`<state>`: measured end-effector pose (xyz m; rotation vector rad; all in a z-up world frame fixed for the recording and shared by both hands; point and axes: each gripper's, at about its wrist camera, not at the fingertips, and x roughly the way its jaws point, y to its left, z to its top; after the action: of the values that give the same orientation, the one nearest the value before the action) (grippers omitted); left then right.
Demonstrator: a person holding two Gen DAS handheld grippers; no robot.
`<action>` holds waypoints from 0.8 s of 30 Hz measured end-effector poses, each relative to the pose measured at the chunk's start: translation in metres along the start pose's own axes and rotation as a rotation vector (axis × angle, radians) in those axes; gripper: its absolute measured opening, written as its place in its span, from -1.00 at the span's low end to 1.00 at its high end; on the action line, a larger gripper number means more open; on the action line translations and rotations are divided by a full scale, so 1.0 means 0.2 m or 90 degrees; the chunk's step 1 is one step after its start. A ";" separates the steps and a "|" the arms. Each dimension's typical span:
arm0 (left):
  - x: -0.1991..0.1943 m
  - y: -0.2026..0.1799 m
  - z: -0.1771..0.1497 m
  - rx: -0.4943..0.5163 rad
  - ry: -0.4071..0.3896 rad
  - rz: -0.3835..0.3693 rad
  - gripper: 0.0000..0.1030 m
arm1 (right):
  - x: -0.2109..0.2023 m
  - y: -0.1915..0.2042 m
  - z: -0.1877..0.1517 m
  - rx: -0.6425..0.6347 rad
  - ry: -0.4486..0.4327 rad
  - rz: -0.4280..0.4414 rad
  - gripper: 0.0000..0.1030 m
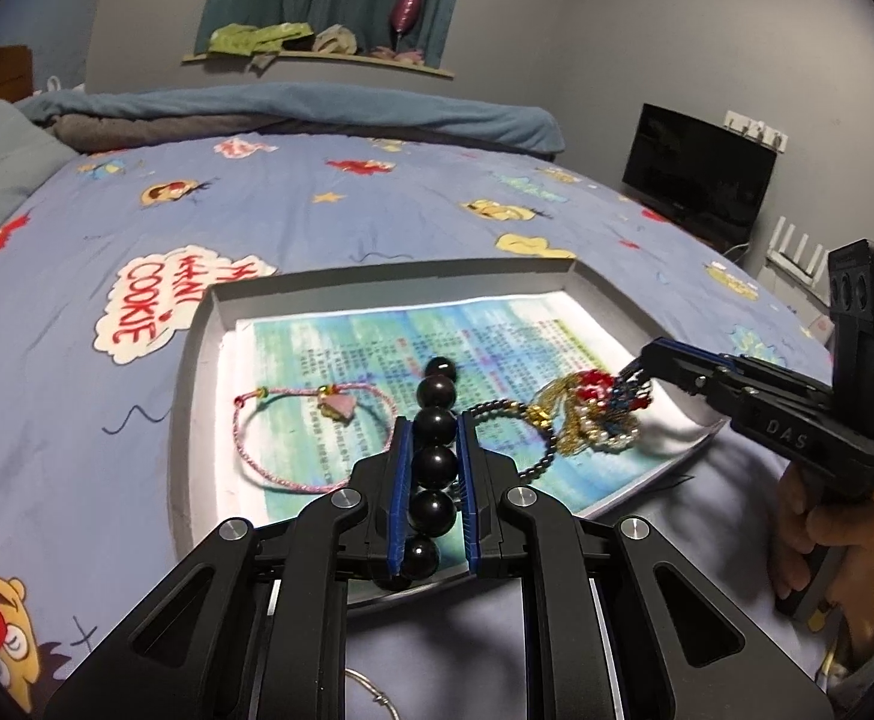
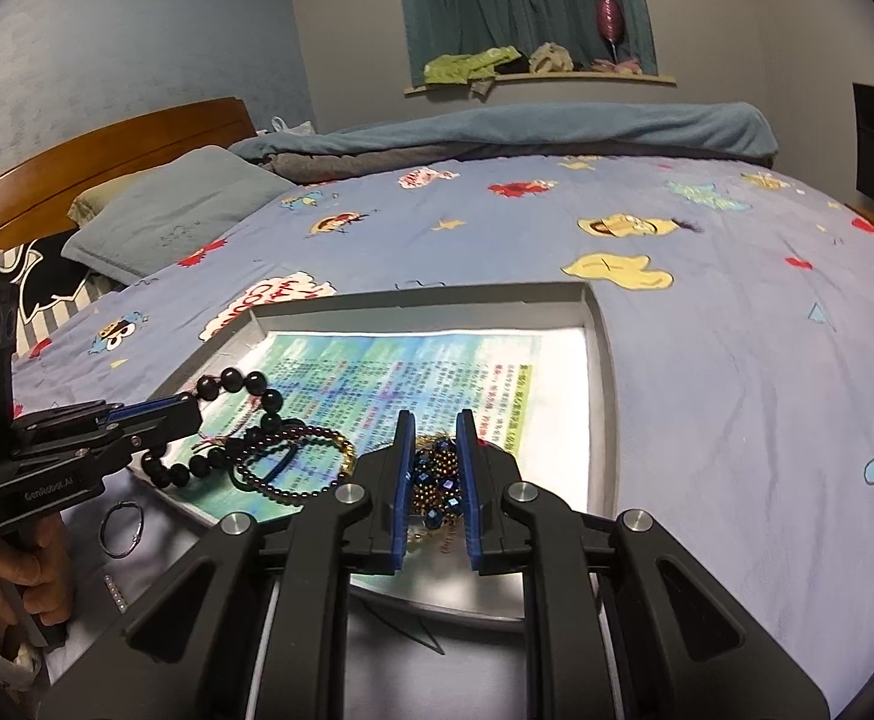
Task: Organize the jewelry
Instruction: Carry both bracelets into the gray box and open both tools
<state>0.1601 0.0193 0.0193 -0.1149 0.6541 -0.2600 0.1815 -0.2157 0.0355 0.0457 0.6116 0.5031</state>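
A shallow grey tray [image 1: 197, 360] lined with a printed paper sheet [image 1: 484, 324] lies on the bed. My left gripper [image 1: 434, 438] is shut on a bracelet of large black beads [image 1: 435, 426], held just above the tray; it also shows in the right wrist view [image 2: 239, 387]. My right gripper [image 2: 435, 420] is shut on a tangle of gold, blue and red beaded jewelry [image 1: 592, 414] over the tray's right part. A pink cord bracelet [image 1: 293, 420] and a small dark bead bracelet [image 2: 293, 462] lie on the paper.
The bed has a blue cartoon-print sheet [image 2: 736, 360]. A metal ring [image 2: 120, 528] lies on the grey cloth near the tray's front edge. Pillows [image 2: 167, 216] and a wooden headboard [image 2: 107, 144] are at the left; a dark monitor [image 1: 697, 180] stands at the right.
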 end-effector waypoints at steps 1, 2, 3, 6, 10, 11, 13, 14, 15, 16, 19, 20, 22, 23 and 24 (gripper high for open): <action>0.00 0.01 0.00 -0.002 0.002 0.002 -0.71 | 0.01 -0.01 0.00 0.004 0.002 0.001 -0.73; 0.01 0.01 -0.01 -0.004 0.003 0.005 -0.60 | 0.01 -0.01 0.00 0.006 0.003 0.002 -0.73; 0.00 0.01 -0.01 -0.006 0.000 0.014 -0.53 | 0.01 -0.02 0.00 0.009 0.005 0.005 -0.71; -0.01 0.01 -0.02 -0.005 -0.007 0.022 -0.34 | 0.01 -0.02 0.00 0.011 0.004 0.005 -0.53; -0.03 0.00 -0.02 0.001 -0.020 0.034 0.19 | -0.02 -0.01 -0.01 -0.001 -0.014 0.005 0.09; -0.04 0.00 -0.02 0.001 -0.026 0.038 0.43 | -0.03 0.00 -0.01 -0.006 -0.018 0.004 0.10; -0.05 0.01 -0.02 0.000 -0.037 0.039 0.59 | -0.05 0.01 -0.01 -0.016 -0.030 0.000 0.24; -0.06 0.01 -0.02 -0.001 -0.041 0.040 0.65 | -0.06 0.02 -0.01 -0.019 -0.036 0.000 0.28; -0.07 0.01 -0.02 -0.002 -0.045 0.041 0.71 | -0.07 0.02 -0.02 -0.021 -0.042 -0.001 0.35; -0.08 0.01 -0.02 -0.003 -0.049 0.044 0.76 | -0.09 0.03 -0.02 -0.022 -0.052 -0.003 0.40; -0.10 0.01 -0.04 -0.005 -0.052 0.044 0.76 | -0.12 0.02 -0.03 -0.016 -0.065 -0.007 0.49; -0.11 0.01 -0.04 -0.005 -0.054 0.043 0.76 | -0.12 0.02 -0.04 -0.015 -0.066 -0.007 0.49; -0.13 0.00 -0.06 -0.003 -0.060 0.040 0.77 | -0.13 0.02 -0.05 -0.013 -0.070 -0.009 0.54; -0.14 0.00 -0.07 -0.002 -0.064 0.040 0.78 | -0.13 0.02 -0.05 -0.015 -0.072 -0.012 0.56; -0.15 -0.01 -0.08 -0.002 -0.066 0.041 0.78 | -0.14 0.03 -0.06 -0.018 -0.076 -0.016 0.57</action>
<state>0.1285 0.0259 0.0247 -0.1097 0.5536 -0.1897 0.1536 -0.2248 0.0415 0.0412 0.4876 0.4810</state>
